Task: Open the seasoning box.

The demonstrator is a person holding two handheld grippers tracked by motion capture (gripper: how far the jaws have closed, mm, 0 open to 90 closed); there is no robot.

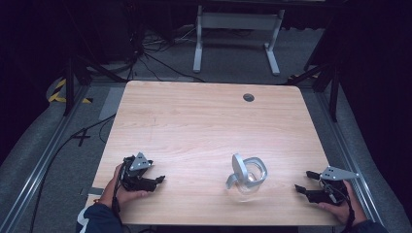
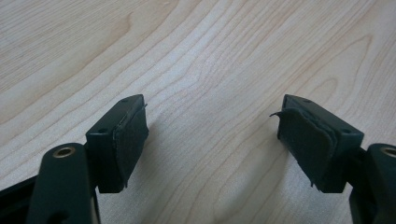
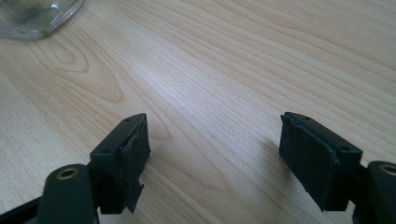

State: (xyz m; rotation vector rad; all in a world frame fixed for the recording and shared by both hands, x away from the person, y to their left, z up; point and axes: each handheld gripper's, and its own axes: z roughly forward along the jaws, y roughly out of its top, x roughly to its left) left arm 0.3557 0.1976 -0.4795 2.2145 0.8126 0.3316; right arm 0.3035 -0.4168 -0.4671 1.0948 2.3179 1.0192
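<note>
Nothing is in hand yet: the left gripper (image 1: 158,180) and the right gripper (image 1: 300,188) rest on the table (image 1: 194,121), jaws spread and empty. The glass jar (image 1: 248,174) with its grey clasp lid sits untouched between them, at five o'clock from the table's centre, so by my reading all the work is left.

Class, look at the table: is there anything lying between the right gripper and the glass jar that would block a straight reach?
Nothing visible does. The right gripper rests with its jaws open near the table's right edge, and only bare wood lies between it and the glass jar. The left gripper, also open, sits on the jar's far side.
</note>
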